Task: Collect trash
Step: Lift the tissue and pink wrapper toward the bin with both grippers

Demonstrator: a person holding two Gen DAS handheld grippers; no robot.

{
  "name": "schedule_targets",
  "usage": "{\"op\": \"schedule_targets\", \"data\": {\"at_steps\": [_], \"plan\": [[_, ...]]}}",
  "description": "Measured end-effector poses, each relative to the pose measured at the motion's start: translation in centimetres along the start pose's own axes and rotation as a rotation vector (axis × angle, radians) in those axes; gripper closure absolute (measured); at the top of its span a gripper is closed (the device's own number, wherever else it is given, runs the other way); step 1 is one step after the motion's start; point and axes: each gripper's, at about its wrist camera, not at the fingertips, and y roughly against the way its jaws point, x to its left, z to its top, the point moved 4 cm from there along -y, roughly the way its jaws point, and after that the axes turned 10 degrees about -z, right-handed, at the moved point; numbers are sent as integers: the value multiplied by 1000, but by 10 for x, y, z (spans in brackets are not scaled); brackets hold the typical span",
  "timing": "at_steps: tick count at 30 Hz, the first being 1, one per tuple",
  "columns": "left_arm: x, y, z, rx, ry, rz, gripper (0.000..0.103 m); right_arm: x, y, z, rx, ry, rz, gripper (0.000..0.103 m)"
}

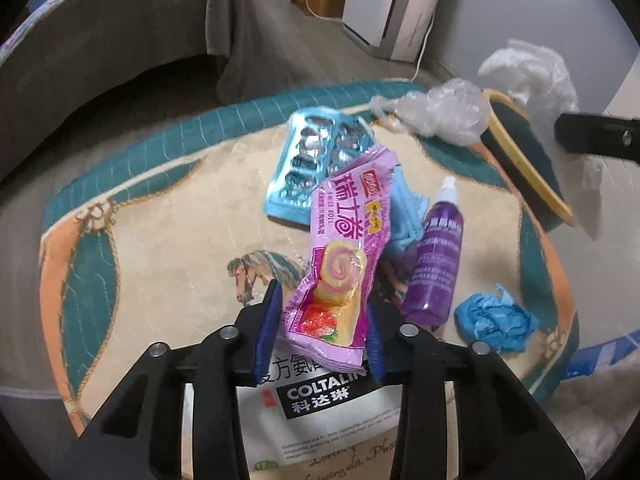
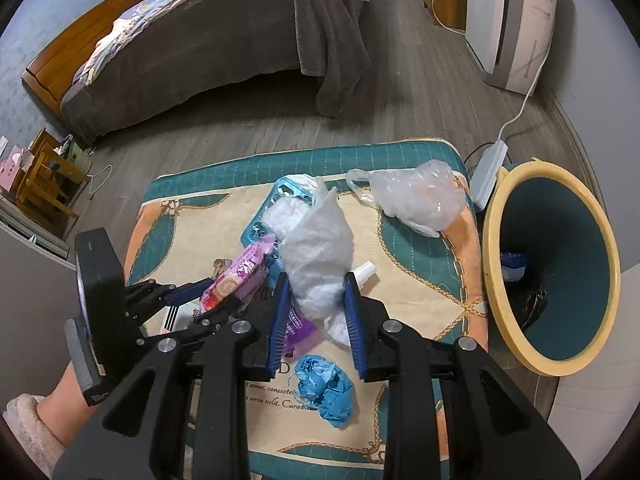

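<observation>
My left tongs (image 1: 320, 320) narrowed onto the pink snack wrapper (image 1: 340, 252), lifted over the tabletop (image 1: 160, 240). Right tongs (image 2: 316, 320) nearly closed, pinching white crumpled plastic (image 2: 316, 248). Purple spray bottle (image 1: 436, 252), blue wad (image 1: 496, 322), blister pack (image 1: 304, 164) lie nearby; bin (image 2: 500, 280) beside.

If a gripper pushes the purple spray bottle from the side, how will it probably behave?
The purple spray bottle lies on its side on the patterned mat, and its body is round, so it would probably roll. It looks like stiff plastic and should keep its shape. Its glossy label suggests that it may slip between the pads.
</observation>
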Motion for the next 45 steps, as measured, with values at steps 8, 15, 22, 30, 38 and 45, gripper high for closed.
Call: {"op": "schedule_targets", "data": {"at_steps": [8, 15, 22, 30, 38, 45], "plan": [[-15, 35, 18, -115, -69, 52, 68, -8, 10, 5, -31, -13, -11, 77], [-35, 56, 33, -179, -117, 64, 68, -19, 31, 16, -93, -35, -37, 77], [-55, 70, 32, -206, -117, 39, 68, -31, 49, 22, -148, -44, -42, 77], [-92, 78, 35, -223, -167, 30, 68, -46, 55, 23, -159, -55, -28, 77], [-116, 75, 56, -222, -163, 10, 68, -73, 70, 33, -208, -72, -36, 77], [-147, 64, 79, -208, -217, -10, 68, -133, 69, 38, -217, -161, -91, 77]]}}
